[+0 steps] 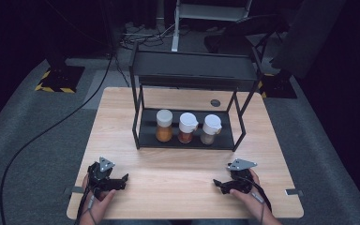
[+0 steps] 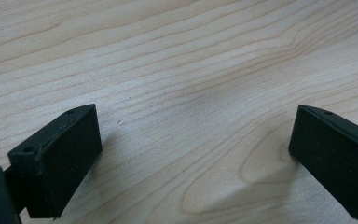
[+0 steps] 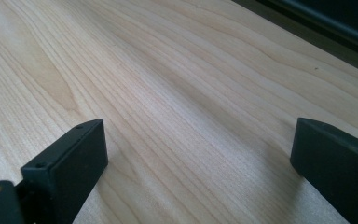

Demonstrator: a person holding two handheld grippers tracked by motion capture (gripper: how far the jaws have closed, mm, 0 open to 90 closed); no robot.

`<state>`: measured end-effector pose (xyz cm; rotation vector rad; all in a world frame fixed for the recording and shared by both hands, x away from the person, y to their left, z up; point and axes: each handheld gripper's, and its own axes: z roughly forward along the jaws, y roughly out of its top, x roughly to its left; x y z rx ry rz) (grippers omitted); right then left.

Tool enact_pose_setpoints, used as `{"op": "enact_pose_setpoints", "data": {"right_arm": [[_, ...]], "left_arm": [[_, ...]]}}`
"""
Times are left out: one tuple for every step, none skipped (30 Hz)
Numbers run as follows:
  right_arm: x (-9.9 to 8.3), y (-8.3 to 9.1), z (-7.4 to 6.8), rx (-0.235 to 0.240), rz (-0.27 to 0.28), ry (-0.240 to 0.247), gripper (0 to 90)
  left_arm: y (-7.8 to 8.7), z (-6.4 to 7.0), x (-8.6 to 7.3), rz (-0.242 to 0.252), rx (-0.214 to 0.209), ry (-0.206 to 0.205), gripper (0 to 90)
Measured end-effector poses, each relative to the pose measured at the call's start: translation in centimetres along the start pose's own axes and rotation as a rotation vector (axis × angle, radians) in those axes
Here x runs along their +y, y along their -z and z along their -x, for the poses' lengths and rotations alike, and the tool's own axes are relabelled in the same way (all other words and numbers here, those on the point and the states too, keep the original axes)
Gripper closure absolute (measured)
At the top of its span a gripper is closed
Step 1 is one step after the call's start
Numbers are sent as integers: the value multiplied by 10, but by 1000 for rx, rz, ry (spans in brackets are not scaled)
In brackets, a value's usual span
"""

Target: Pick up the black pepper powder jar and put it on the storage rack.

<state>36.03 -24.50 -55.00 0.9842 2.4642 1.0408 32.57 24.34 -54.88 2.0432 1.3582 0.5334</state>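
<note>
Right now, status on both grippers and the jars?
Left gripper open, empty, low over table. Right gripper the same. Three jars upright on rack lower shelf, untouched. Bare table between grippers and rack.

A light wooden table (image 1: pixel 178 168) carries a black metal two-tier rack (image 1: pixel 187 136) toward its far side.
</note>
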Motion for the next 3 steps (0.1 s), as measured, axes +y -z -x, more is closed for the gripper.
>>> {"op": "enact_pose_setpoints", "data": {"right_arm": [[0, 0, 0, 1, 0, 0, 36], [0, 0, 0, 1, 0, 0, 35], [0, 0, 0, 1, 0, 0, 35]], "left_arm": [[0, 0, 0, 0, 0, 0, 20], [0, 0, 0, 0, 0, 0, 20], [0, 0, 0, 0, 0, 1, 20]]}}
